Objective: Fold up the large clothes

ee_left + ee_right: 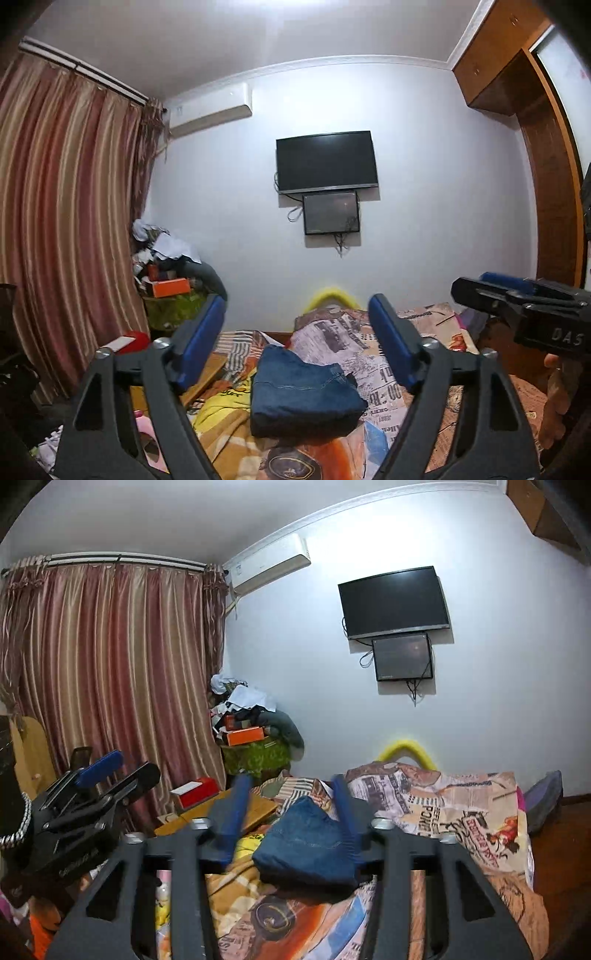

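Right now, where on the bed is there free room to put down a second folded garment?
The sheet is free right of the jeans, up to the pillow. Left of the jeans it is crowded: yellow cloth, then a board with a red box.

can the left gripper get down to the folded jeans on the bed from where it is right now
Probably yes. The left gripper hangs open and empty above the bed, and the folded jeans lie uncovered on the bedspread right ahead and below. The right gripper is off to the side, out of the way.

Overhead light glares off the ceiling (280,22); fisheye-bent edges, right tool (291,794) perhaps motion-blurred.
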Tool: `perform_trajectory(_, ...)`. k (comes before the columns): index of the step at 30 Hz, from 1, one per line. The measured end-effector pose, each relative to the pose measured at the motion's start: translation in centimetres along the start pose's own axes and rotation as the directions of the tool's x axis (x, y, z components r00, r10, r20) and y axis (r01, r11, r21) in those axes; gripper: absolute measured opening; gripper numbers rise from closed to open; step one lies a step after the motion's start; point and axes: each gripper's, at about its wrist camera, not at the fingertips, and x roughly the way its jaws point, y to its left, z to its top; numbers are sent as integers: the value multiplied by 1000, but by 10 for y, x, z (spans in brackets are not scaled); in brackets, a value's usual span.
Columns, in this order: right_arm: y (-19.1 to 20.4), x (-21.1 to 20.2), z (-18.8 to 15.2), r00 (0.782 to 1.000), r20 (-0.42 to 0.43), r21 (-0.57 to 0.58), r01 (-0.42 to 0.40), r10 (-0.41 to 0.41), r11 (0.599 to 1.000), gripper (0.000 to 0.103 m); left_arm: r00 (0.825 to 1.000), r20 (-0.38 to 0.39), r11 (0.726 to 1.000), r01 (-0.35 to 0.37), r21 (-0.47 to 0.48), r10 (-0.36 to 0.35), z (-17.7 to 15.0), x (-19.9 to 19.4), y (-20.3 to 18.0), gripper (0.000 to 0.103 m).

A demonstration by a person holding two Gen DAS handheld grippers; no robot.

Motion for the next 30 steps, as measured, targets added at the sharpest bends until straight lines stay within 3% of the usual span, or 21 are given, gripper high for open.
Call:
perform_trajectory(2,-2,-5,-1,999,24,1,38,-38,999,81,1000,-2,1000,-15,-5,15,-4,-4,0,91)
perform_trajectory(6,-1,-15,2,992,71,-9,107,-106,994,103,1000,-19,999,-19,-42,18,-7,-7,6,96)
perform_trajectory(11,2,-13,3,989,63,-49,140,-137,989,103,1000,-14,998,-18,-57,17,-7,-11,7,97)
perform_trajectory(30,-10,-17,-16,994,-3,-33,111,-111,993,103,1000,-31,998,-2,-60,0,-18,-9,1,99)
